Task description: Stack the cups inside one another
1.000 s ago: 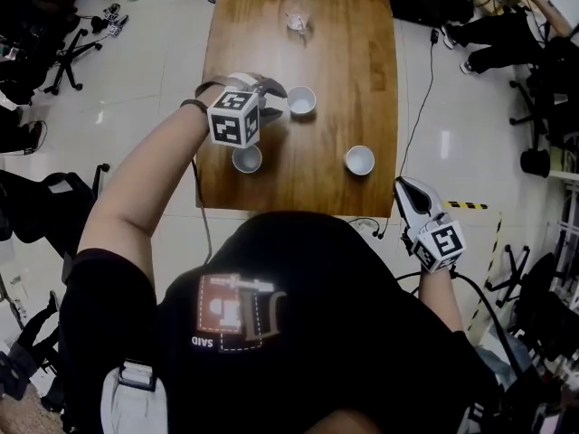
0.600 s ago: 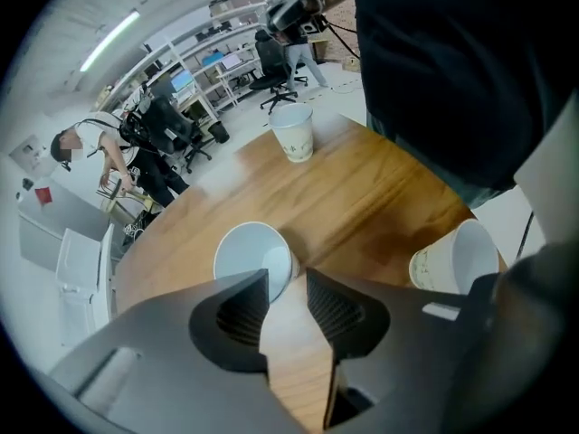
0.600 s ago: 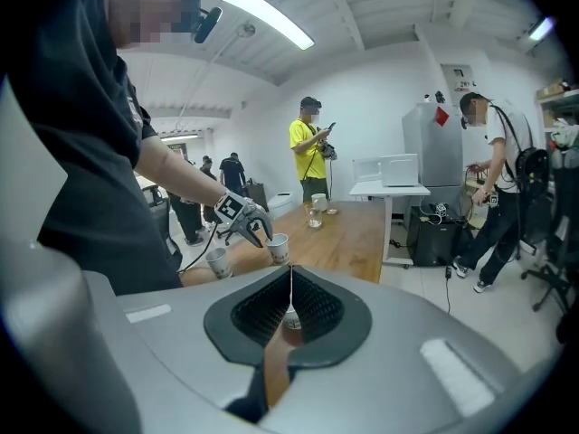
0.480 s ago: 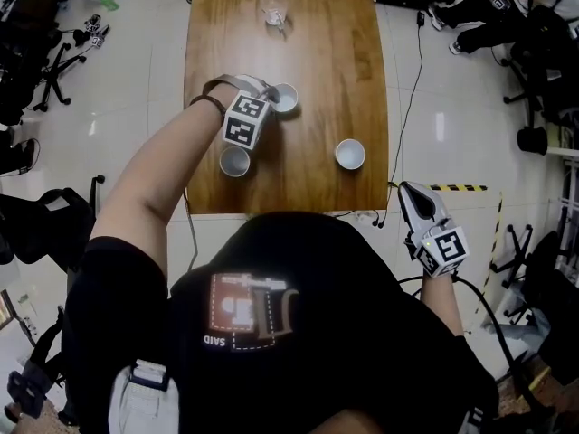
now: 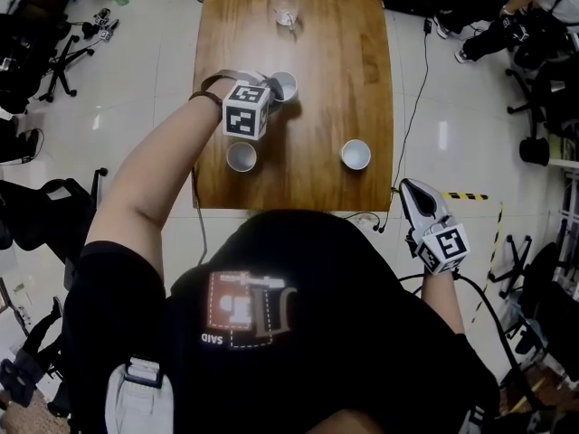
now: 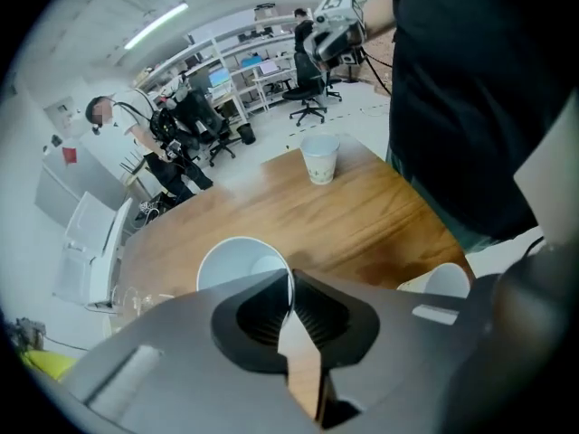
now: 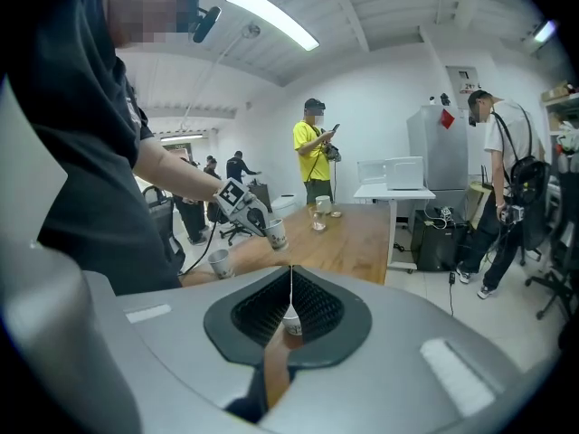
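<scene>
Left gripper just pinched shut on the rim of the far white paper cup, probably light and crushy; right gripper sits closed, empty.

An office-style lab: swivel chairs at ten o'clock from the long wooden table, monitor-laden shelving, a cable across the tiled floor.

Left cup, right cup near table edge, third cup behind, glass farthest

Bare wood along the right edge of the brown wooden tabletop; near-left white paper cup, near-right white paper cup, mid-left white paper cup and far-end clear glass block
</scene>
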`<action>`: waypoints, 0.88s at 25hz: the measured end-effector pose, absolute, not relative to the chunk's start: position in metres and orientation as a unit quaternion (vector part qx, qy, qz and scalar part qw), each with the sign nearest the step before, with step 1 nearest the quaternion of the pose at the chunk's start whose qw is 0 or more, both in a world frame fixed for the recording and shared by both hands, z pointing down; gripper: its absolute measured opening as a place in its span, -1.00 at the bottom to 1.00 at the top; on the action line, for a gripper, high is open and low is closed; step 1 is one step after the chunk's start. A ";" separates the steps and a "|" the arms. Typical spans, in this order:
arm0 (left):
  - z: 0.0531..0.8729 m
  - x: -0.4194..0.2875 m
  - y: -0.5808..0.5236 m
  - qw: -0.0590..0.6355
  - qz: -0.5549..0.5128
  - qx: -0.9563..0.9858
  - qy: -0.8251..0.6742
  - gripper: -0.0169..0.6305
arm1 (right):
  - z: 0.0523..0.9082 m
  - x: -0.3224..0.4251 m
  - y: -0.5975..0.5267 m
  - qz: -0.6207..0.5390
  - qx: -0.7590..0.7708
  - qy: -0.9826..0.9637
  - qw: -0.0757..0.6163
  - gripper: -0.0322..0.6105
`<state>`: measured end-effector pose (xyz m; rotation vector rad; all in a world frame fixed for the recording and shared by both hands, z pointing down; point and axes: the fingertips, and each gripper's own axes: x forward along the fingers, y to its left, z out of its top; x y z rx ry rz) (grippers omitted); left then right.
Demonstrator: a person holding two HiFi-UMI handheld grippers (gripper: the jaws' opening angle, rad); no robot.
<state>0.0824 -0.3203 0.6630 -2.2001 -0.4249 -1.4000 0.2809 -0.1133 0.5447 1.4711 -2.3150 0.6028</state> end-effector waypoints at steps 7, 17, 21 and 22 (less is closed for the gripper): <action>0.592 0.031 -0.294 0.218 -0.507 -0.825 -0.121 -0.91 | 0.536 0.248 -0.144 0.186 0.482 -0.842 0.153 -0.84; 0.593 -0.033 -0.225 0.183 -0.533 -0.819 -0.107 -0.91 | 0.525 0.208 -0.168 0.155 0.443 -0.871 0.145 -0.84; 0.607 -0.042 -0.207 0.171 -0.543 -0.815 -0.107 -0.91 | 0.521 0.201 -0.163 0.155 0.438 -0.872 0.151 -0.84; 0.613 -0.045 -0.204 0.170 -0.549 -0.811 -0.109 -0.91 | 0.521 0.200 -0.162 0.153 0.439 -0.873 0.152 -0.84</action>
